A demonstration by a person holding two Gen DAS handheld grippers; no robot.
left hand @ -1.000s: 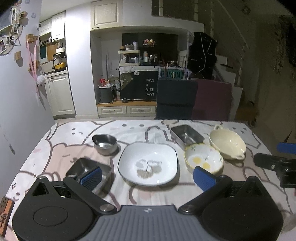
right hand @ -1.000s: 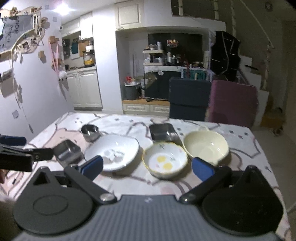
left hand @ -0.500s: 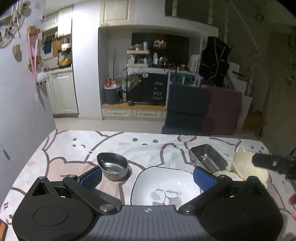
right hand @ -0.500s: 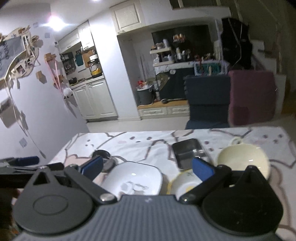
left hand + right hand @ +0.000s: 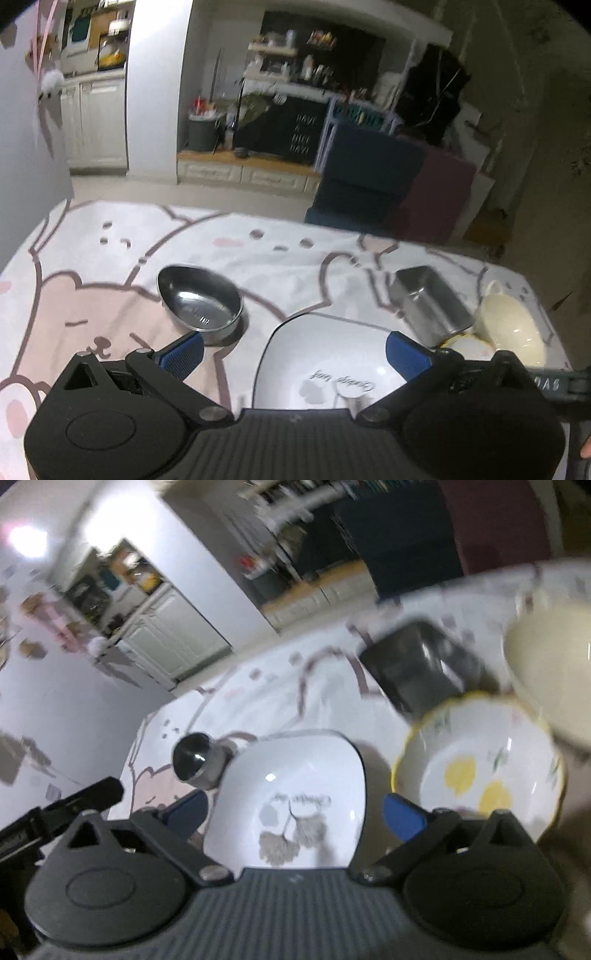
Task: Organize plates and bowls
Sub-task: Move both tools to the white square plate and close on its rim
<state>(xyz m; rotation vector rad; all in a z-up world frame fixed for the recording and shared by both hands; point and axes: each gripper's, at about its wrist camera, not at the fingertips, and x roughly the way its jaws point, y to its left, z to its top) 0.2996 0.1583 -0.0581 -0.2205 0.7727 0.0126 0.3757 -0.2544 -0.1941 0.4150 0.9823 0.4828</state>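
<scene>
Looking along the left gripper (image 5: 295,350): jaws apart, nothing between the blue pads, which hang above the near part of the white square plate (image 5: 325,354); round steel bowl (image 5: 201,301) sits left of the plate, just beyond the left pad; rectangular steel tray (image 5: 430,302) lies right of the plate, with the cream bowl (image 5: 511,325) further right and a sliver of the yellow-rimmed bowl (image 5: 467,343) in front of them; all rest on the bear-print tablecloth (image 5: 92,295).

Right wrist view, blurred and tilted: right gripper (image 5: 295,816) has just been closing slightly yet stands wide, pads clear of everything, nothing between them; white square plate (image 5: 291,786) lies under the gap; yellow-rimmed bowl (image 5: 491,760) just right of it, cream bowl (image 5: 550,672) behind at the frame edge, steel tray (image 5: 421,664) beyond, round steel bowl (image 5: 197,758) touching or nearly touching the plate's left corner; cannot tell which.
</scene>
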